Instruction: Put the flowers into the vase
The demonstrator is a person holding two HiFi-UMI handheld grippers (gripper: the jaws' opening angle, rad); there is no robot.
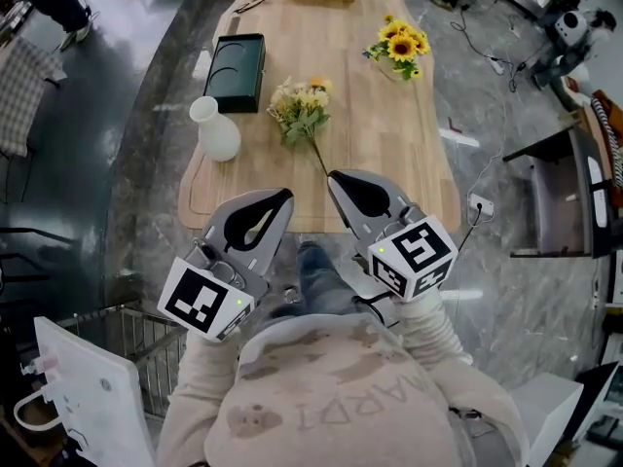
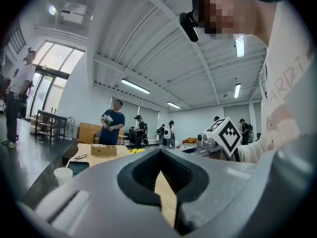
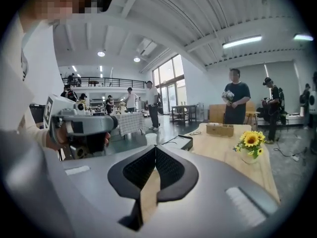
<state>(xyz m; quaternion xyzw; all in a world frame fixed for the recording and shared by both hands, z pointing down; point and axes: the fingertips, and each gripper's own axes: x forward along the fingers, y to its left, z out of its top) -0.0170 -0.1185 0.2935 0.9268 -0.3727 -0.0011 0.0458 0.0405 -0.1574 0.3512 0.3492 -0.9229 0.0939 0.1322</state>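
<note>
Left tool [image 1: 261, 217] and right tool [image 1: 362, 195] closed, empty; flowers [image 1: 302, 111] lie just right of vase [image 1: 216, 130], so a careless reach risks toppling it.

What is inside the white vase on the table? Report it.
Nothing sticks out of the mouth of the white vase: no stems. Below the neck, its opaque wall hides the inside. The pale bouquet lies on the table beside it, apart.

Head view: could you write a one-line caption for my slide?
Both shut, the left gripper and right gripper hover at the table edge; pale flowers lie beside the white vase.
</note>
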